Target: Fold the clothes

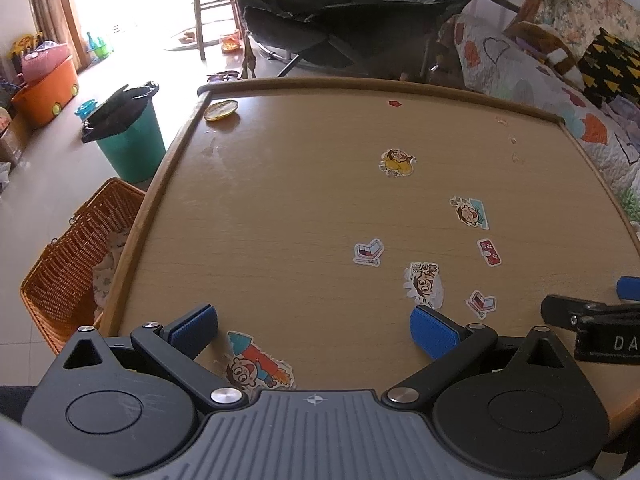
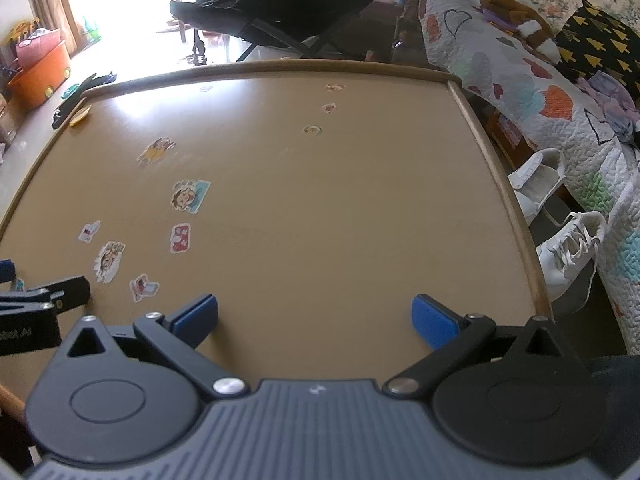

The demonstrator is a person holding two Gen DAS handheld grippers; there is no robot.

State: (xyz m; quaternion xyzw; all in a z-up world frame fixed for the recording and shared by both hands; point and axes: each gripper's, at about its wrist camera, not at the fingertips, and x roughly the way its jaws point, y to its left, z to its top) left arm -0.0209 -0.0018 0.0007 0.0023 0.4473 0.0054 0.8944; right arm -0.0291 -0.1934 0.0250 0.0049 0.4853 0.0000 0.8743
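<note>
Left gripper [image 1: 314, 330] hovering at lower centre of frame over tabletop [image 1: 304, 184], blue pads spread wide, gripping nothing. Right gripper [image 2: 315, 322] sitting low centre in its own view, pads likewise spread, holding nothing. Clothes: only patterned fabric [image 1: 106, 268] showing, lying inside orange wicker basket [image 1: 68, 264] on floor at lower left of left view; its long axis and heading cannot be told. Cartoon stickers [image 1: 397, 163] dotting tabletop. Teal bin [image 1: 132, 142] standing at upper left.

Home living room: quilted sofa [image 2: 520, 80], toy bin [image 1: 48, 92], stickered table [image 1: 300, 200].
</note>
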